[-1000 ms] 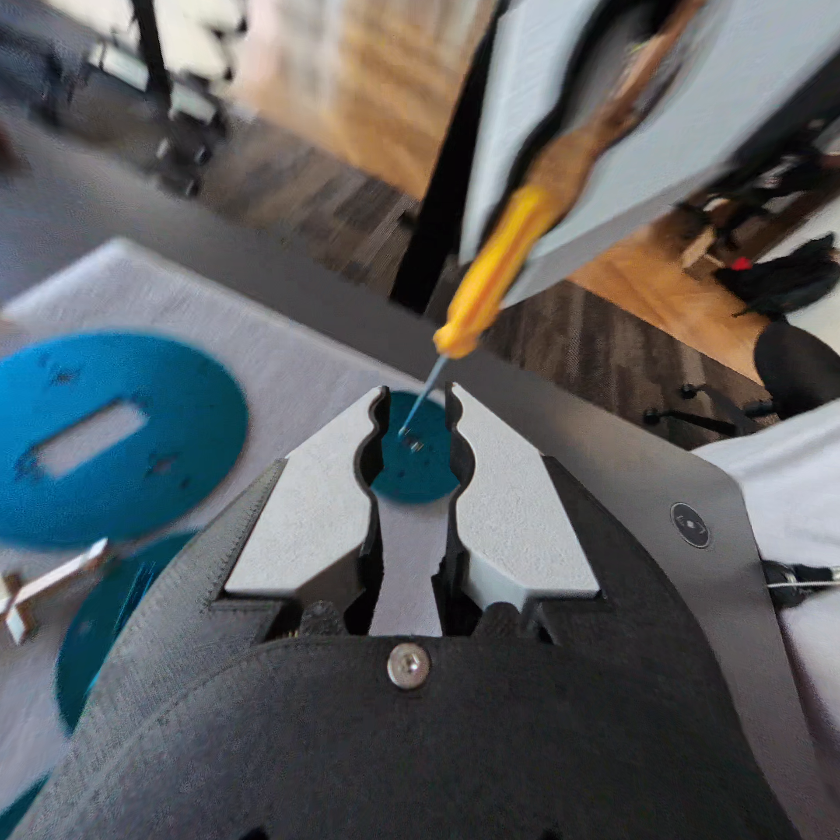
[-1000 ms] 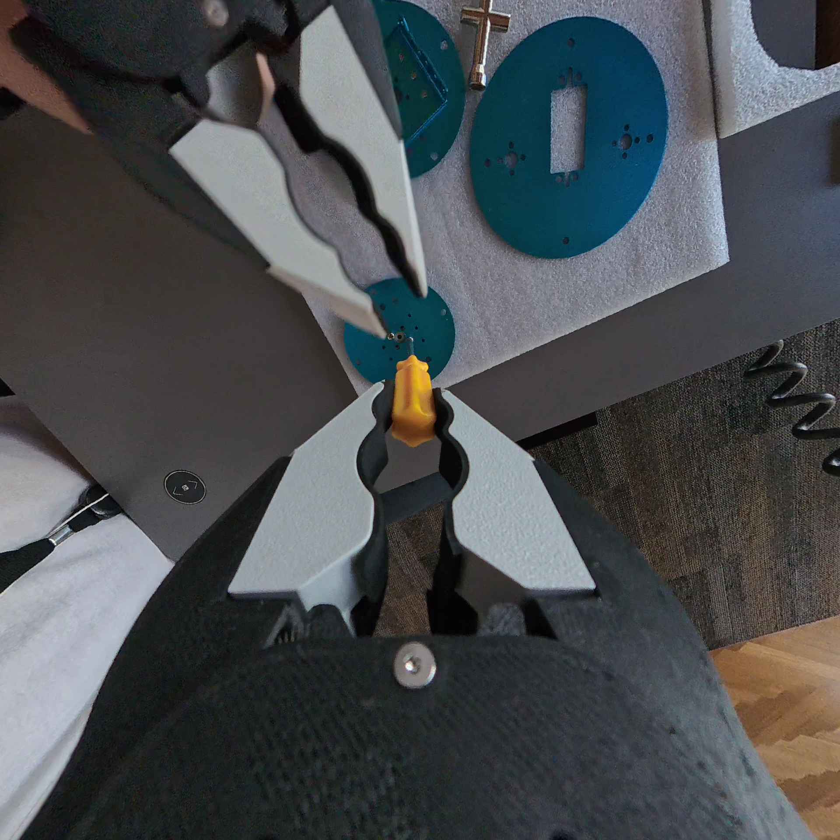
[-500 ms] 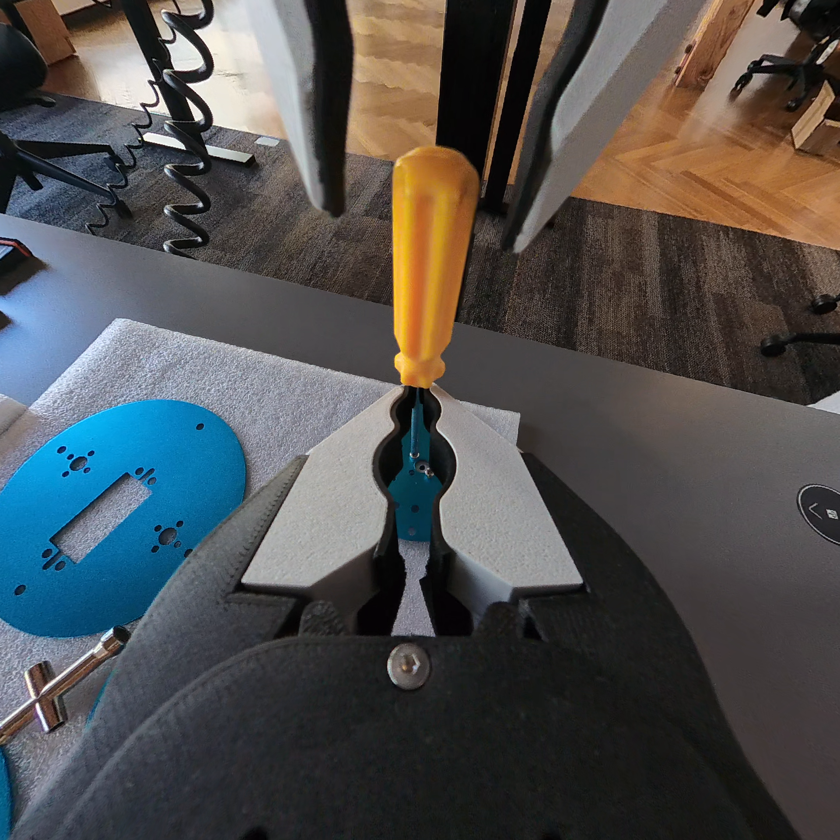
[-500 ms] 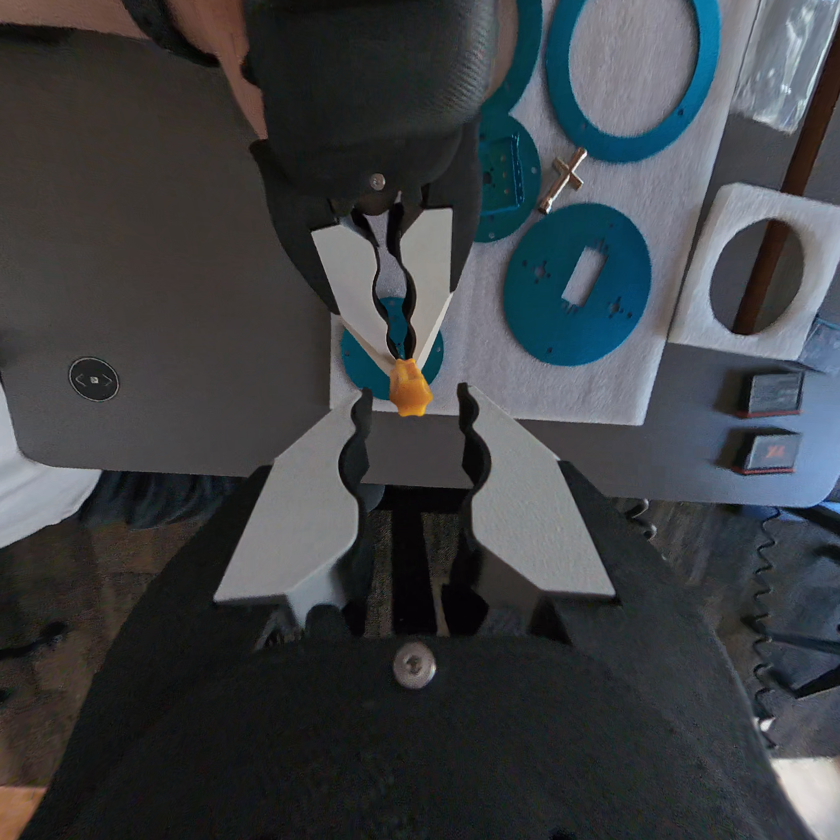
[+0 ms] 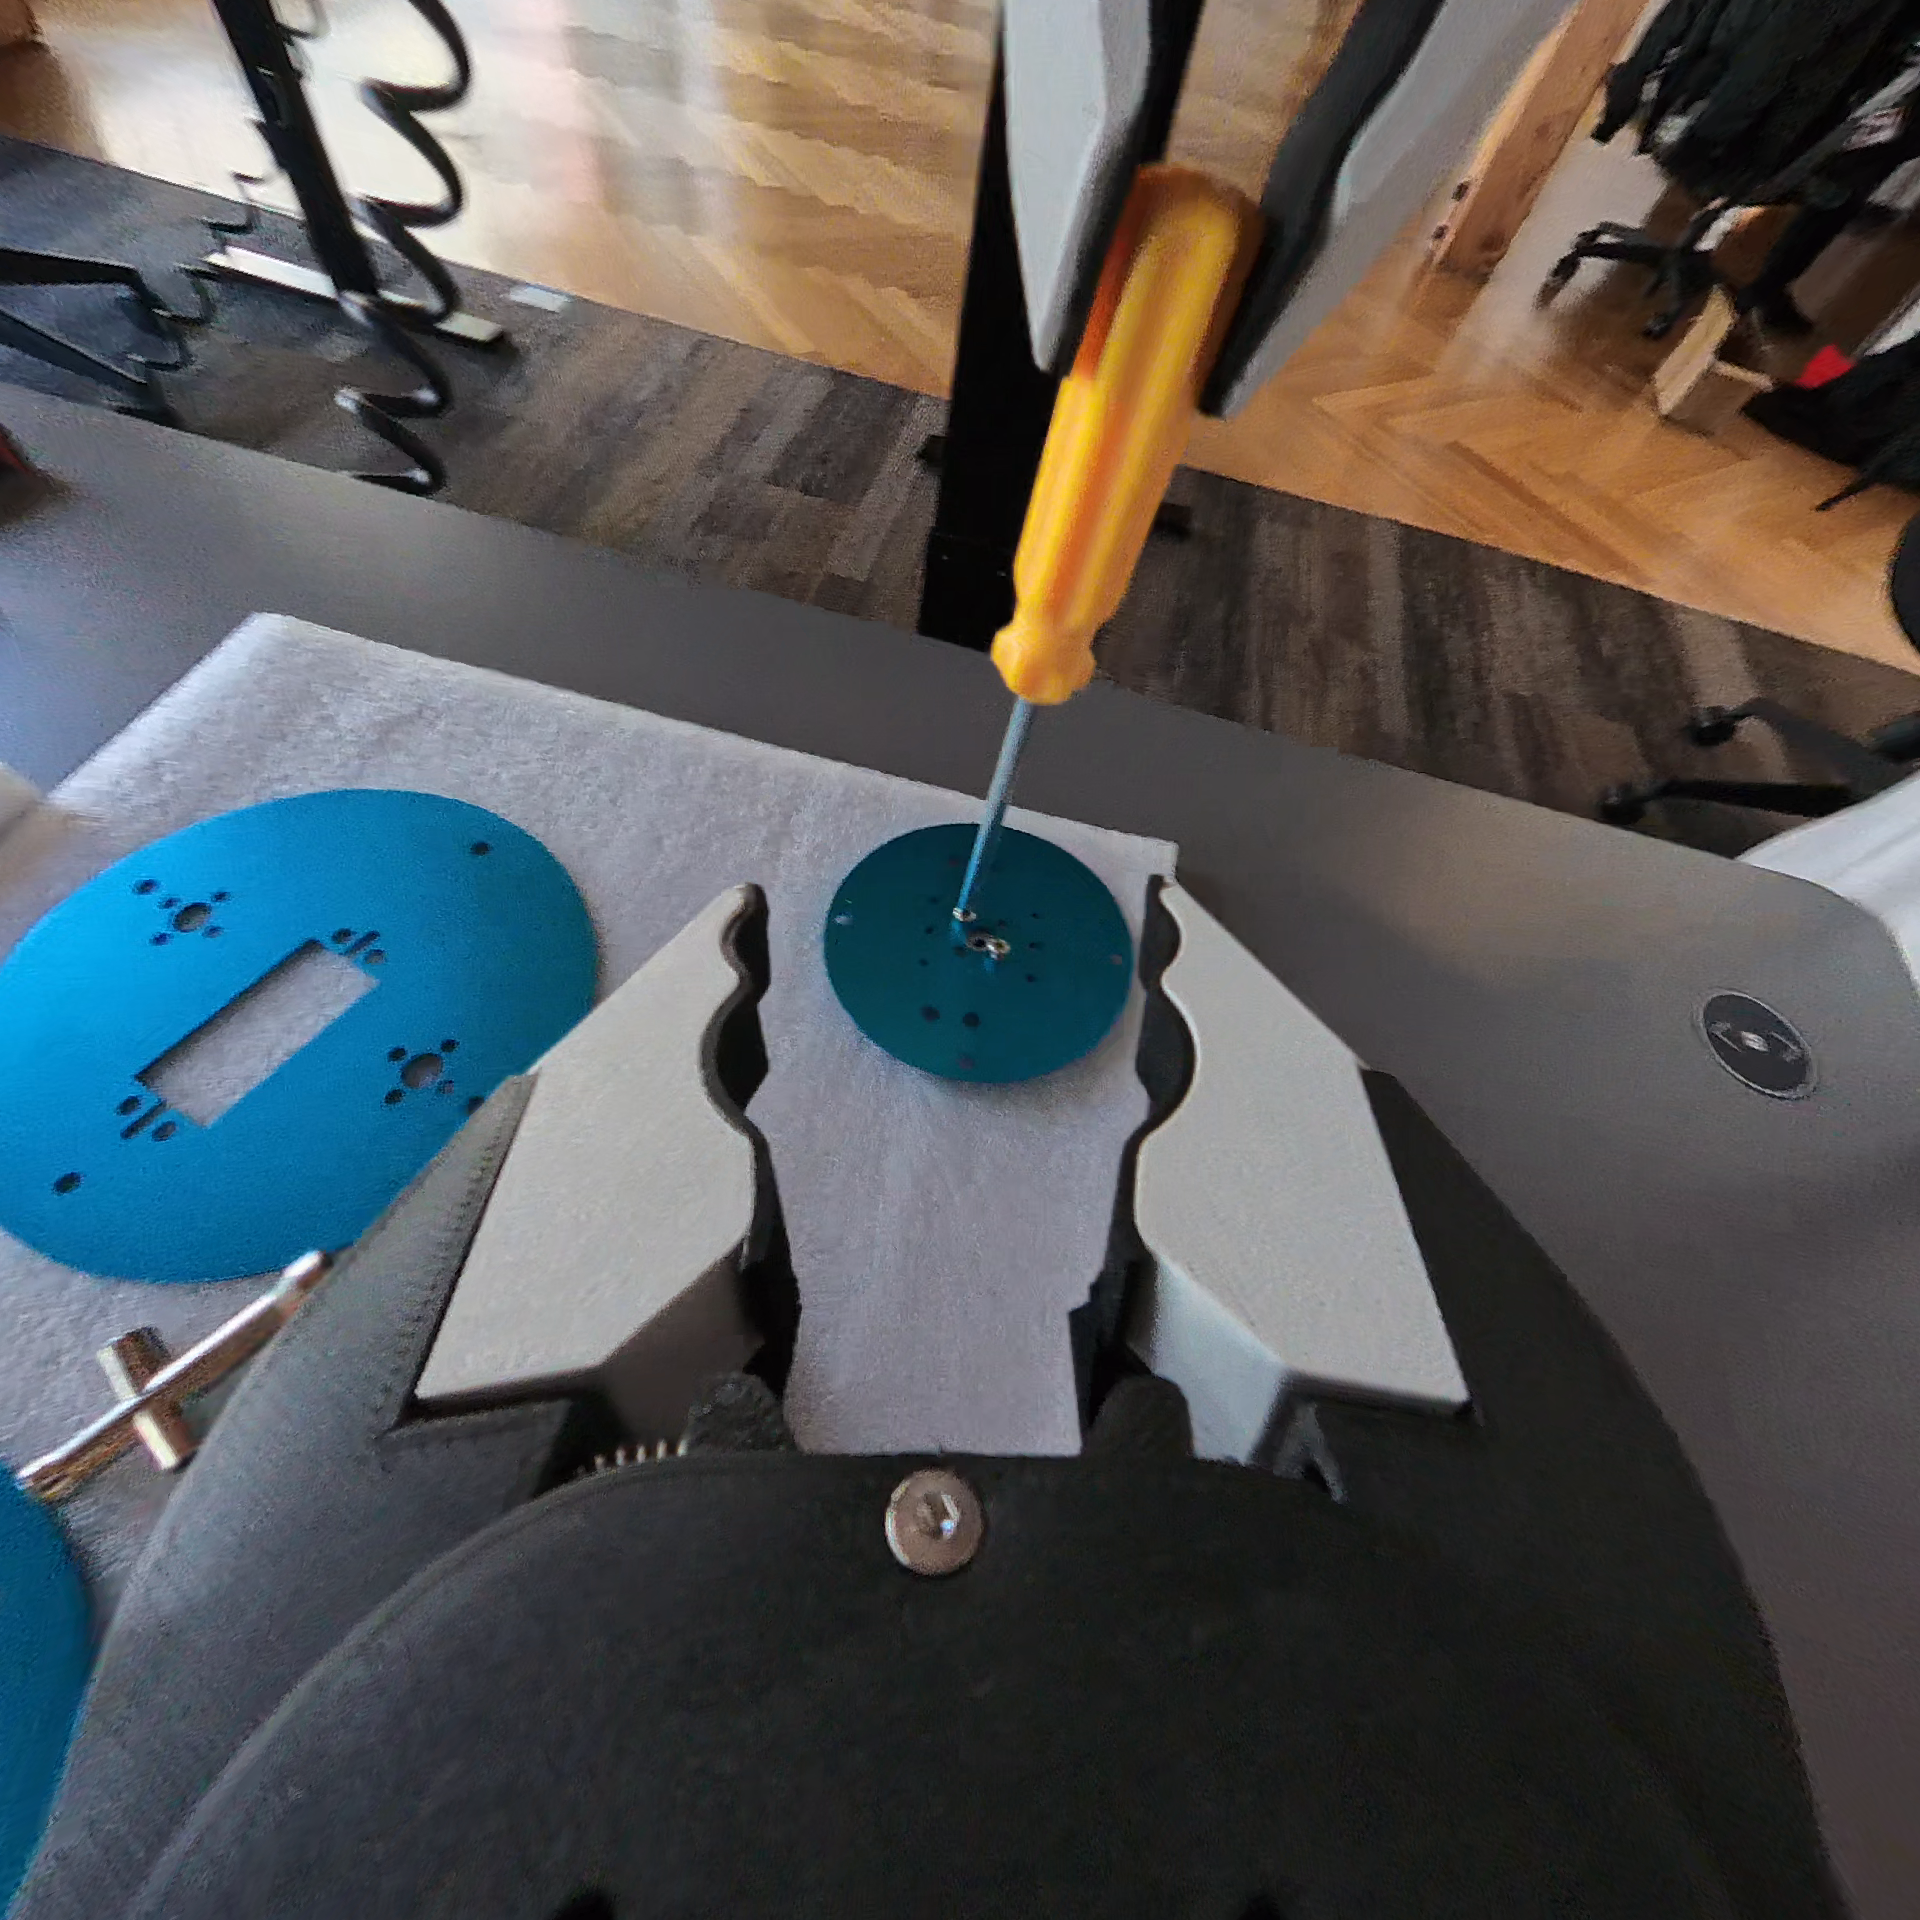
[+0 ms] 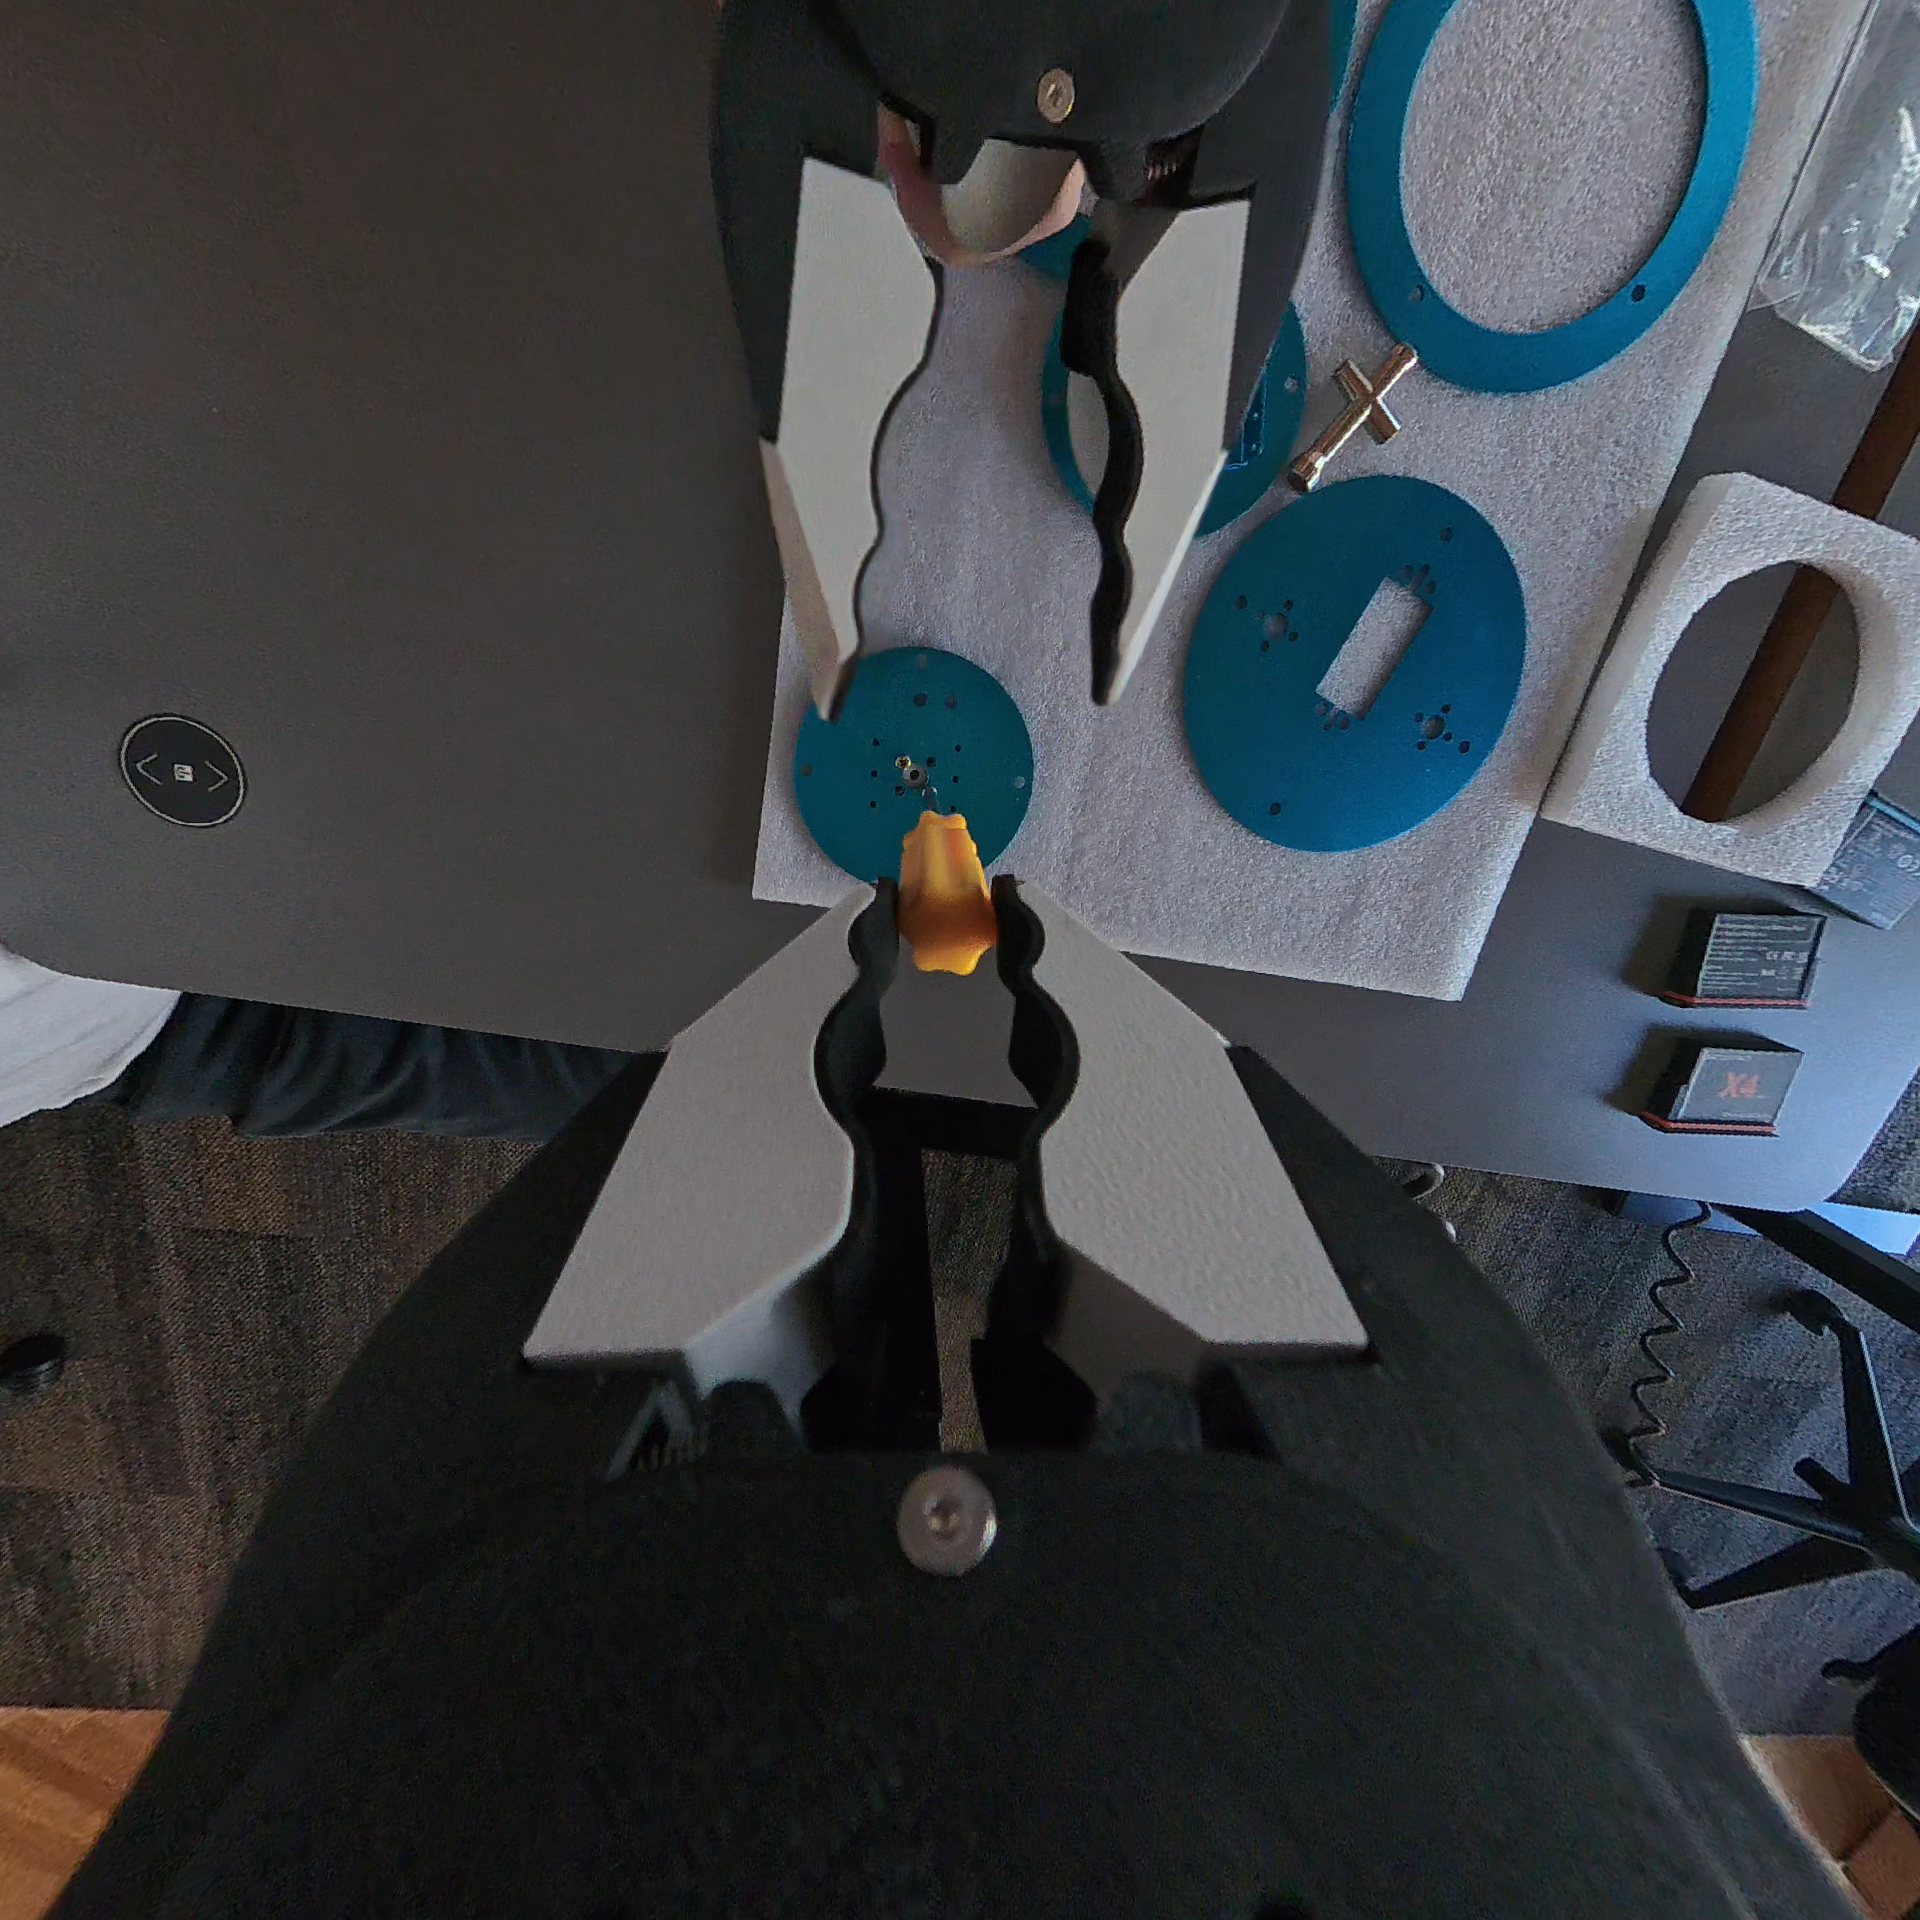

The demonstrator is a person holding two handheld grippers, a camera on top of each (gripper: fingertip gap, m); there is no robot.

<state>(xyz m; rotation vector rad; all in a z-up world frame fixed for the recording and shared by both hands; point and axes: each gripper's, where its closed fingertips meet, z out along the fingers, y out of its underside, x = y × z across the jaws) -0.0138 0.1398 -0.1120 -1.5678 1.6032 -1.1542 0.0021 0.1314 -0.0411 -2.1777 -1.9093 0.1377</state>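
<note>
Right hand-held gripper (image 6: 940,883) is clamping the yellow screwdriver (image 5: 1112,436), its tip resting at a screw (image 5: 985,943) in the small blue disc (image 5: 977,951) on the foam pad (image 5: 623,748); left hand-held gripper (image 5: 951,904) is hovering with fingers apart, flanking the disc without touching

dark grey table (image 6: 416,416), white foam mat (image 6: 1299,914), 2 black boxes (image 6: 1735,956)

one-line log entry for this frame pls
left gripper: open, over small blue disc | right gripper: shut on yellow screwdriver | tip: on disc
</note>
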